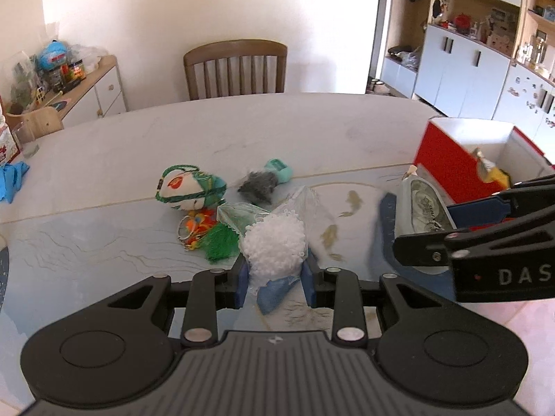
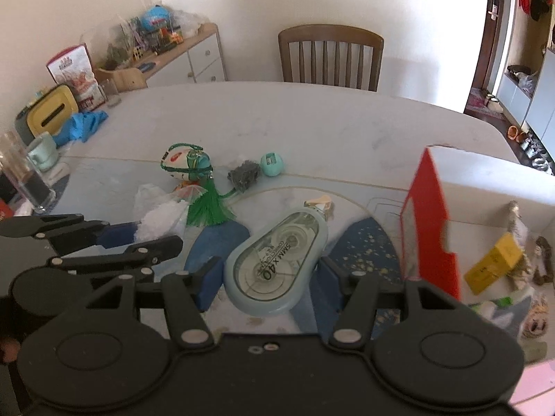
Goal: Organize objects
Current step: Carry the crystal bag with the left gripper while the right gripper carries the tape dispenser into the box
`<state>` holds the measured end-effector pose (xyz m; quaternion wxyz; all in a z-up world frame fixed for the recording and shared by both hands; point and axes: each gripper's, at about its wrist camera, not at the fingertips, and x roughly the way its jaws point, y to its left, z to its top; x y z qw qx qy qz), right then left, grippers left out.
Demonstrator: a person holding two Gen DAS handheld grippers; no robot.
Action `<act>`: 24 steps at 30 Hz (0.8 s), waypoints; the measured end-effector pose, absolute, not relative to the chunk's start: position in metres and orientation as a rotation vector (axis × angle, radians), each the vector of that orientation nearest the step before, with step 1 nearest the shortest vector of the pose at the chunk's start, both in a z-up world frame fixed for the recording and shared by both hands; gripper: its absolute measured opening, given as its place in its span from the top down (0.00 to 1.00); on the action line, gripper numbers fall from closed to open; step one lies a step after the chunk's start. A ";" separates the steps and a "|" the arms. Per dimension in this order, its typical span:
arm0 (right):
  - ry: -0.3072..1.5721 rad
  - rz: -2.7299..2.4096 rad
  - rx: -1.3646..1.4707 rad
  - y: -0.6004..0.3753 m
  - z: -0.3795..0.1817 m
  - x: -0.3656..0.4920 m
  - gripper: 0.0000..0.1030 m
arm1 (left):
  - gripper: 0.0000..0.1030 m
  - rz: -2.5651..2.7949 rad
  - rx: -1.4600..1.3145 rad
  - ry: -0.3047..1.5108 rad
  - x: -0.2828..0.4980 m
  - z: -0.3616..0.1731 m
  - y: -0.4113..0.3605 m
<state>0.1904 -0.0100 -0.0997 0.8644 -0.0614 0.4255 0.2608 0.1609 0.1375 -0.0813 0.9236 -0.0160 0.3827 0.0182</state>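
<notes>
My left gripper (image 1: 275, 272) is shut on a clear bag of white beads (image 1: 275, 242), held above the table. My right gripper (image 2: 269, 277) is shut on a pale blue correction tape dispenser (image 2: 275, 263), lifted off the mat; the dispenser (image 1: 421, 208) also shows in the left wrist view beside the red and white box (image 1: 447, 166). That box (image 2: 430, 215) stands open at the right and holds a yellow item (image 2: 494, 263) among several small things. On the table lie a green and white pouch with a tassel (image 1: 189, 187), a grey fuzzy ball (image 1: 258, 185) and a teal sharpener (image 1: 279, 170).
A wooden chair (image 1: 236, 69) stands at the table's far side. At the left edge are a blue cloth (image 2: 83, 124), a mug (image 2: 43, 152), a glass (image 2: 24, 180) and a yellow container (image 2: 52, 111). A cluttered sideboard (image 2: 180, 55) runs along the wall.
</notes>
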 end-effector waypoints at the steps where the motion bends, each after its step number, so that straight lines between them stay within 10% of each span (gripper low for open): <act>1: 0.885 0.550 -0.125 -0.017 -0.096 0.188 0.44 | 0.71 0.033 -0.037 0.786 0.160 -0.078 0.134; 24: 0.807 0.489 -0.145 -0.170 -0.066 0.177 0.44 | 0.71 -0.180 0.052 0.757 0.181 -0.030 -0.011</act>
